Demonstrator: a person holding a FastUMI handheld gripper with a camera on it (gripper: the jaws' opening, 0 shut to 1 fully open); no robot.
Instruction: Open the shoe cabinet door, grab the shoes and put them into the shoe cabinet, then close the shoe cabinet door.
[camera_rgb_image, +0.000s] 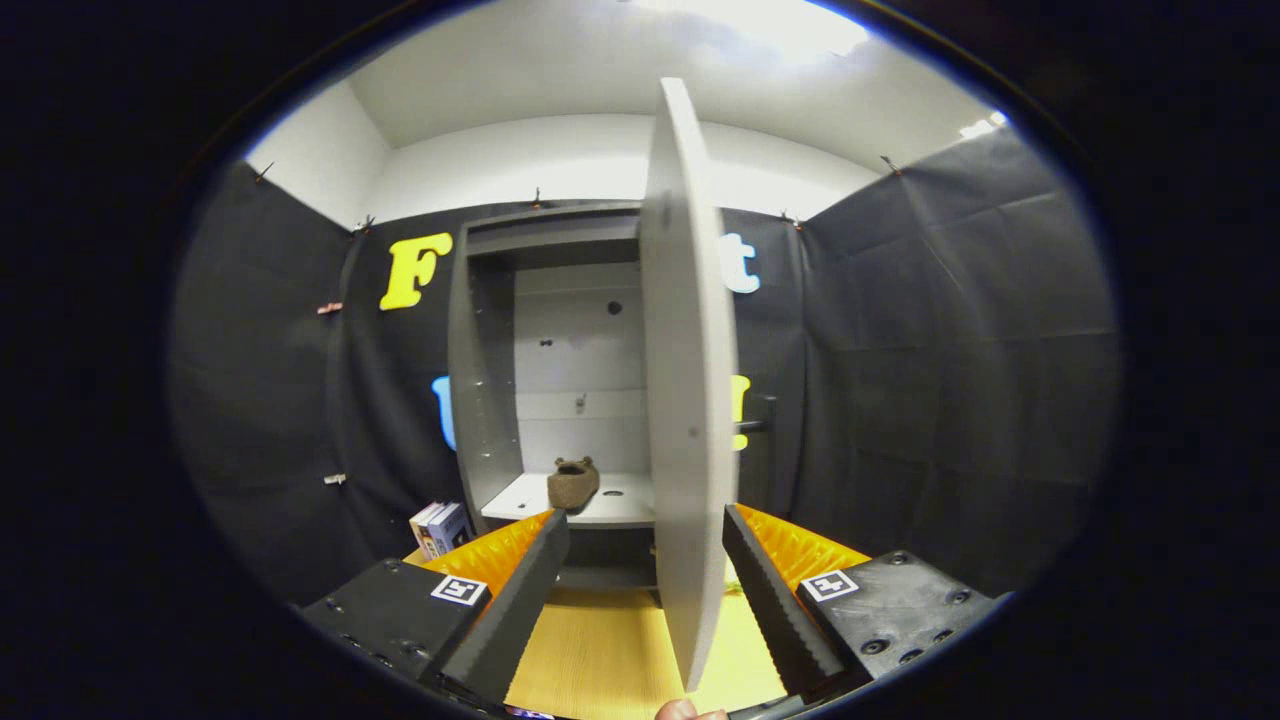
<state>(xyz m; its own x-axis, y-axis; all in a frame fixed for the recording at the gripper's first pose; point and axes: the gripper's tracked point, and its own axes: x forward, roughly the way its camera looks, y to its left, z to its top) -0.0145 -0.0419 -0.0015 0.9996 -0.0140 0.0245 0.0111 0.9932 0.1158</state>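
The grey shoe cabinet (490, 400) stands open against the booth's back wall. Its door (688, 380) is swung out edge-on toward me and stands between my fingers, closer to the right one. A brown shoe (572, 483) sits on the white shelf (520, 500) inside the cabinet, beyond my left fingertip. My gripper (645, 530) is open, its fingers apart on either side of the door's lower edge, and neither finger visibly presses on it.
A wooden tabletop (600, 650) lies below the fingers. A few small boxes (440, 527) stand left of the cabinet's foot. A dark handle-like bar (758, 425) sticks out right of the door. A fingertip (685, 710) shows at the bottom.
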